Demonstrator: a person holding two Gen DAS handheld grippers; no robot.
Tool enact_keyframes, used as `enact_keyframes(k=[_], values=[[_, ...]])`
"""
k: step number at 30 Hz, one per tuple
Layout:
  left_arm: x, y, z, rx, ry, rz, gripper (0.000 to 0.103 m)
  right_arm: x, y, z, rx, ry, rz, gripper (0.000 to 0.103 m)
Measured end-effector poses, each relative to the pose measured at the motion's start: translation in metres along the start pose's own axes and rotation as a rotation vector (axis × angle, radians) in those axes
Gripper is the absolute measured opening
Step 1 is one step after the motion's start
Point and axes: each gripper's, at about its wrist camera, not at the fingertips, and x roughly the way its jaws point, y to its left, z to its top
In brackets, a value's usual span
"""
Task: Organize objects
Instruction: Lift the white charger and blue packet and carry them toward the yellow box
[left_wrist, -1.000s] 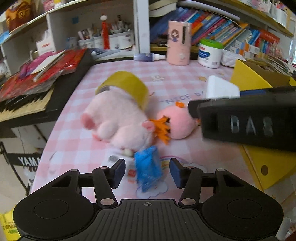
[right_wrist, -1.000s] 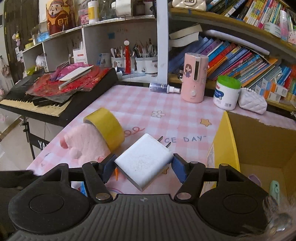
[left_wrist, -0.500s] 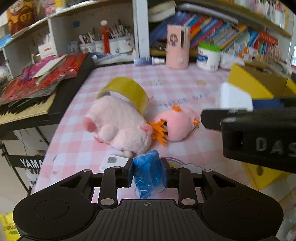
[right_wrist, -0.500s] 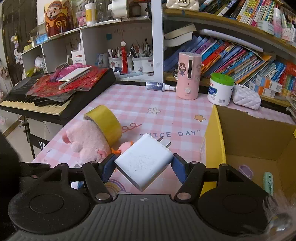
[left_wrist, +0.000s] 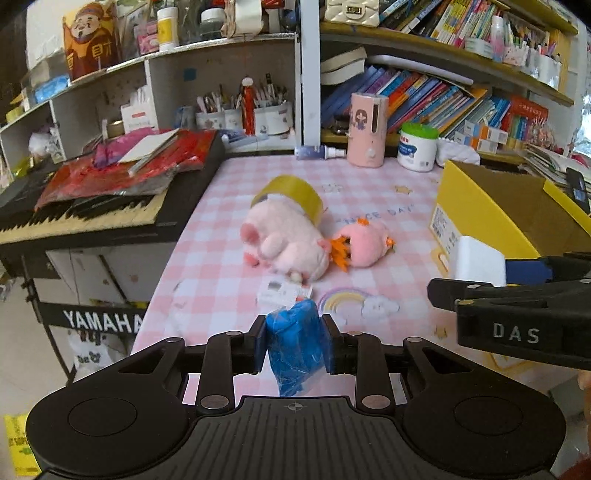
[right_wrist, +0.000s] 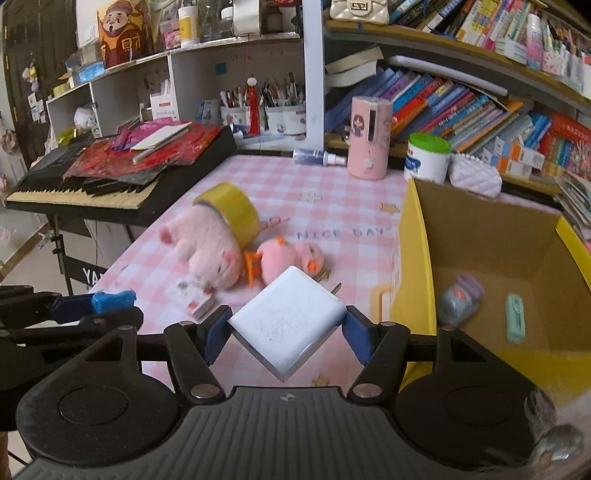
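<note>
Since the earlier frames, we see that the left gripper has closed on the blue packet and lifted it off the pink checked tablecloth; the right gripper has carried the white charger toward the yellow cardboard box.

Left wrist view: both fingers press the sides of the blue packet, which hangs crumpled between them at 6 o'clock, above the table edge. We note a small white card lying on the cloth just beyond the packet, at 12 o'clock from it. Farther along the same line lies the pink plush pig, with the yellow tape roll touching its far side. The small pink plush chick lies against the pig at its 3 o'clock. The right gripper enters from 3 o'clock with the charger in front of the box wall.

Right wrist view: the jaws stand fairly wide, holding the charger by two opposite corners, so it sits diamond-wise, prongs pointing away. We place it above the cloth, just beside the box's near left wall, not yet over the opening. Inside the box, at 3 o'clock, lie a blurred grey-and-lilac object and a mint green item. The left gripper with its packet appears at 9 o'clock.
</note>
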Motion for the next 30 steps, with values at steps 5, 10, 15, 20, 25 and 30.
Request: enact_keyframes(k=[5, 10, 15, 20, 25, 30], values=[[-0.022, 0.001, -0.022, -0.003, 0.004, -0.032, 0.027, -0.026, 0.011, -0.022, 0.011, 0.008, -0.014, 0.063], [-0.047, -0.001, -0.043, 0.016, 0.006, -0.067, 0.027, -0.052, 0.020, -0.047, 0.032, 0.026, -0.029, 0.063], [-0.067, -0.002, -0.060, 0.026, 0.004, -0.087, 0.027, -0.079, 0.027, -0.069, 0.064, 0.023, -0.052, 0.063], [-0.083, -0.008, -0.075, 0.061, 0.006, -0.116, 0.027, -0.101, 0.033, -0.091, 0.083, 0.028, -0.073, 0.063], [-0.093, -0.017, -0.084, 0.097, 0.001, -0.154, 0.027, -0.119, 0.032, -0.107, 0.125, 0.032, -0.102, 0.063], [-0.099, -0.032, -0.090, 0.144, -0.006, -0.208, 0.027, -0.137, 0.025, -0.122, 0.170, 0.027, -0.147, 0.063]])
